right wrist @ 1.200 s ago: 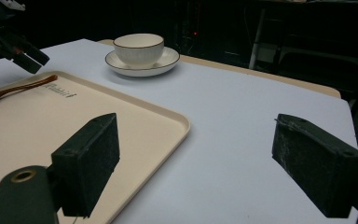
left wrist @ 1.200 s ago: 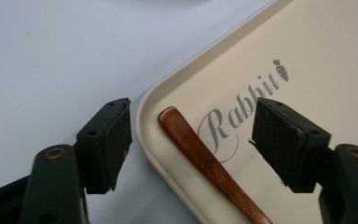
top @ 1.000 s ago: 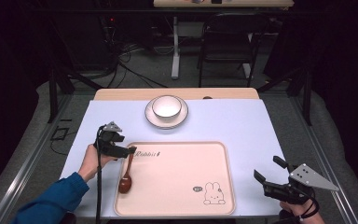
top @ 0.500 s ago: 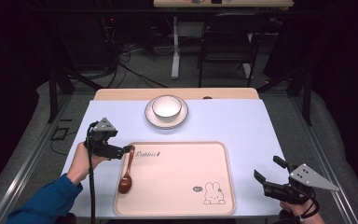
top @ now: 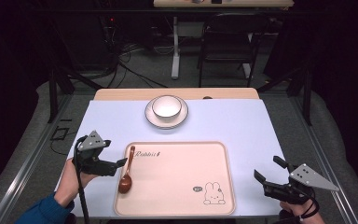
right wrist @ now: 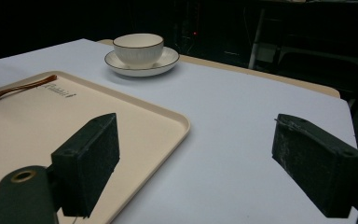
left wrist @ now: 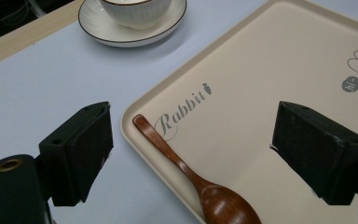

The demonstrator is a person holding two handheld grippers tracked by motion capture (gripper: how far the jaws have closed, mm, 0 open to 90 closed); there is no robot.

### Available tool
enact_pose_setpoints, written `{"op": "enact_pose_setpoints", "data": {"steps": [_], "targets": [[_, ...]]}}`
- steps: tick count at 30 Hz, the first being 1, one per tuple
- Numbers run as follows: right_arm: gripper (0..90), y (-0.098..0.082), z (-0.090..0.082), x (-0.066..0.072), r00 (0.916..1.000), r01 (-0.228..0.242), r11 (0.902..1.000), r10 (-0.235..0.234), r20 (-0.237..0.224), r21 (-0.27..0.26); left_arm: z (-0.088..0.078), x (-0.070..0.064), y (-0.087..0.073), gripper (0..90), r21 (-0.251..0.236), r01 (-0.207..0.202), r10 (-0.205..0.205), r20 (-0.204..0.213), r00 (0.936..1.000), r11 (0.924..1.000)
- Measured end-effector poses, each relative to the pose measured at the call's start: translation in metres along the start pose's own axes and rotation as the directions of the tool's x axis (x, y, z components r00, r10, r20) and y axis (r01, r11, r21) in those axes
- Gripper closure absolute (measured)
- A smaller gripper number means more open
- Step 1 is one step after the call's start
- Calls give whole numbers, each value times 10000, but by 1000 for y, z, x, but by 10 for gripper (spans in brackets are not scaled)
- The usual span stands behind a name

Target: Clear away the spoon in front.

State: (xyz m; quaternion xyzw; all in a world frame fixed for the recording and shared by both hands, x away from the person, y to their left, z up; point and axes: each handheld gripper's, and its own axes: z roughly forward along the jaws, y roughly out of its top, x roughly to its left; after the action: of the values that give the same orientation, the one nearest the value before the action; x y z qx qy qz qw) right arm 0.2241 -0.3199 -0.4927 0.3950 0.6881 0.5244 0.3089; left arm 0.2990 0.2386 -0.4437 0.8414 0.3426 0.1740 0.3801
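Note:
A brown wooden spoon (top: 126,171) lies along the left edge of the beige "Rabbit" tray (top: 177,186), bowl end towards me. My left gripper (top: 117,165) hovers just left of the spoon, off the tray's edge. Its jaws have just been opening and stand open, with nothing pressed between the pads. From the left gripper view, the spoon (left wrist: 192,173) rests free on the tray (left wrist: 284,60) beyond that gripper (left wrist: 195,135). My right gripper (top: 268,170) stays open near the table's front right corner, right of the tray, and it (right wrist: 200,144) holds nothing.
A white cup on a saucer (top: 166,111) stands at the back middle of the light blue table cover (top: 242,126), also visible as the cup (right wrist: 138,46) and cup (left wrist: 135,9). Dark floor, table legs and a chair lie beyond the table.
My left gripper has drawn back to the left, off the spoon's handle, with its jaws spread wider. The spoon stays on the tray. The right gripper has not moved.

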Motion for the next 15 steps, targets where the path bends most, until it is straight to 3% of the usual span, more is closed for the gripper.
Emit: {"op": "enact_pose_setpoints", "data": {"steps": [9,15], "targets": [[140,0,0,0,10000,-30,10000,30,15,12,-13,-16,-25,99,-63,-95,94,-274,9996,9999],[140,0,0,0,10000,-27,10000,27,17,28,-14,-25,-37,51,103,-193,195,-182,9996,9998]]}}
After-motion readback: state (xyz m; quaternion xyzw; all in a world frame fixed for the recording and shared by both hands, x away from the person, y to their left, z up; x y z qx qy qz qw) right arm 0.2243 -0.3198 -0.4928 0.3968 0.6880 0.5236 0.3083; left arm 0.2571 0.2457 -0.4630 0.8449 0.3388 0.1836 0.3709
